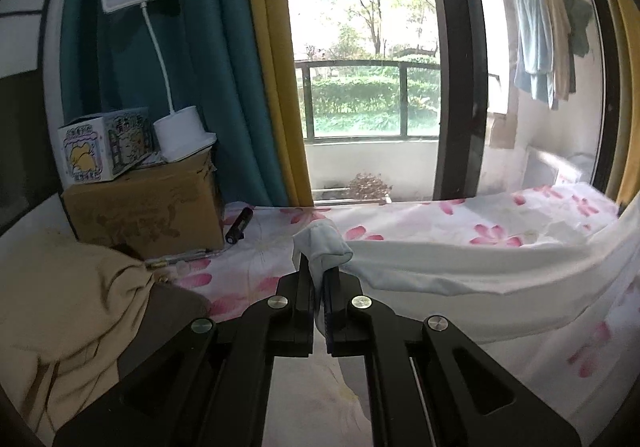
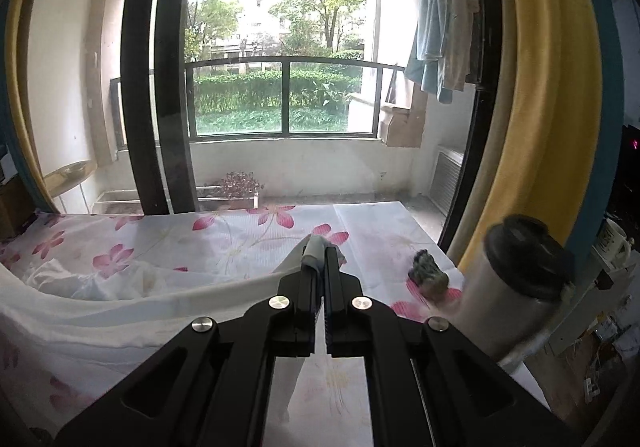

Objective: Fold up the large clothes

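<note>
Floral sheet [image 1: 440, 223] covers bed before balcony window [image 2: 280, 47]. White garment [image 1: 460, 267] stretches 3 o'clock from left gripper [image 1: 320, 271], 9 o'clock from right gripper [image 2: 320, 263]; both pinch its corners.

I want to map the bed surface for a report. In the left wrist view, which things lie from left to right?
Beige cloth → cardboard box → black pen → left claw holding white garment.

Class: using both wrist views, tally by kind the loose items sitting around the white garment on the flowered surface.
Boxes: 2, cardboard box, printed box
Lamps: 1, desk lamp
Lidded cups: 1, tumbler
Pens: 1, dark pen
Total: 5
</note>
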